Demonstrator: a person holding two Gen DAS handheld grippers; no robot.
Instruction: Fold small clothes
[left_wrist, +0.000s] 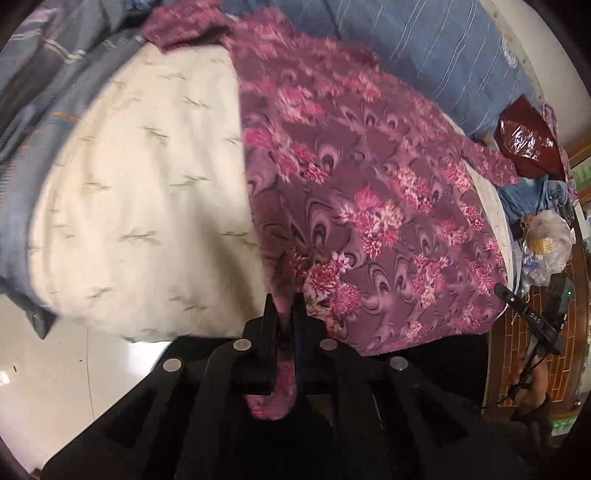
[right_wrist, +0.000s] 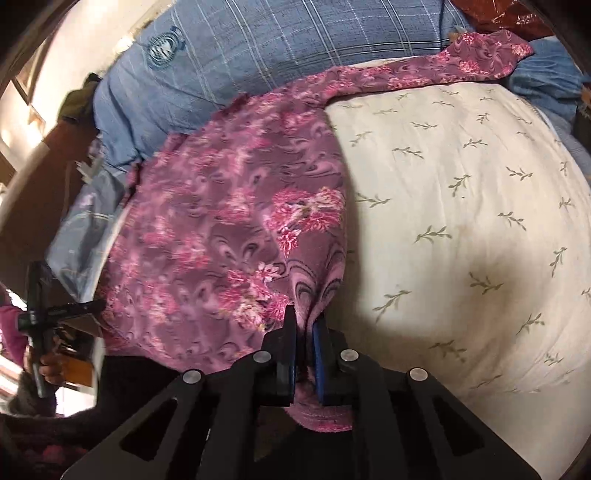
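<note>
A purple garment with pink flowers (left_wrist: 362, 192) lies spread over a cream bedcover with a green sprig print (left_wrist: 140, 184). My left gripper (left_wrist: 285, 306) is shut on the garment's near edge, with cloth bunched between the fingers. In the right wrist view the same garment (right_wrist: 221, 221) lies on the left of the cream cover (right_wrist: 461, 229), one sleeve reaching to the far right. My right gripper (right_wrist: 306, 319) is shut on another part of the near edge. The other gripper shows at the edge of each view, at the right in the left wrist view (left_wrist: 532, 317) and at the left in the right wrist view (right_wrist: 48, 314).
A blue striped pillow (left_wrist: 424, 48) lies beyond the garment. A grey-blue checked quilt (left_wrist: 44, 92) lies at the left. A dark red plastic bag (left_wrist: 528, 136), blue cloth and a white bag (left_wrist: 546, 240) sit off the bed's right side, above a brown tiled floor.
</note>
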